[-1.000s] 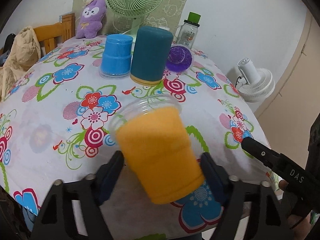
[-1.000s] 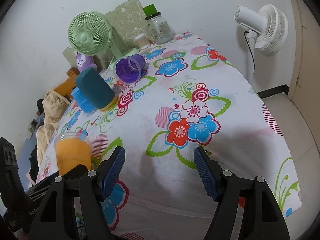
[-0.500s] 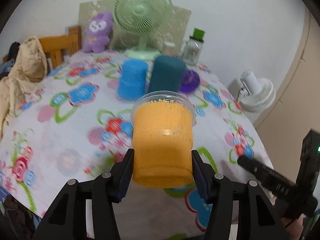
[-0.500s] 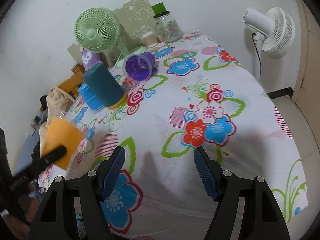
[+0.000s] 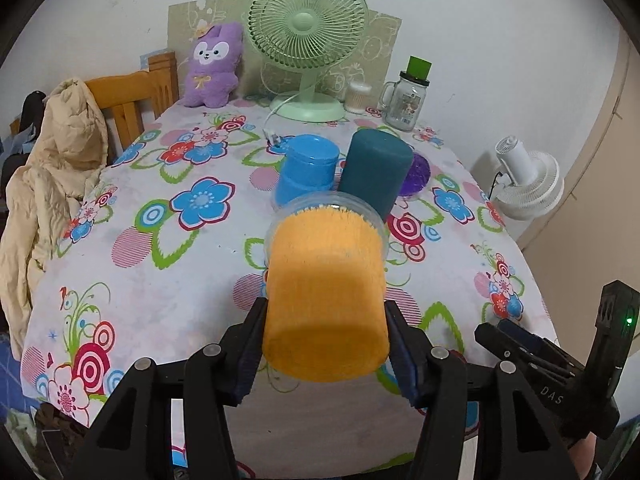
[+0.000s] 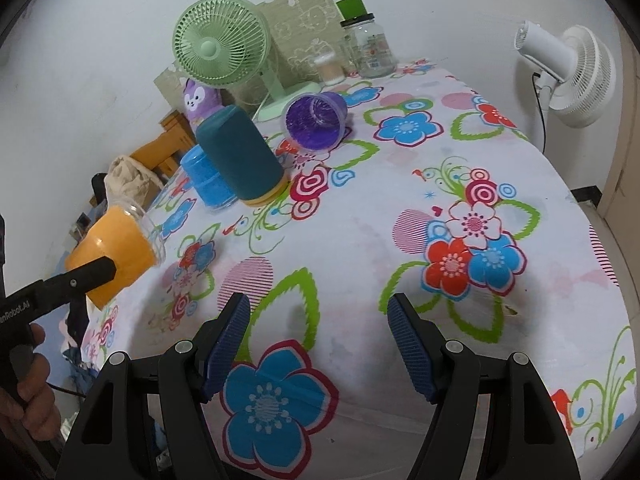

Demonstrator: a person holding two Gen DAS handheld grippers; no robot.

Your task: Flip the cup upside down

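Observation:
My left gripper is shut on an orange cup with a clear rim, held above the flowered tablecloth with its base toward the camera and its rim pointing away. In the right wrist view the cup hangs off the table's left edge, tilted, rim up and to the right. My right gripper is open and empty over the table's near edge.
A blue cup and a teal cup stand upside down mid-table. A purple cup lies on its side. A green fan, glass jar and plush toy stand at the back. A chair with a coat is left.
My left gripper has lifted the orange cup off the table and turned it level, rim facing away. The right gripper has stayed open and nearly still.

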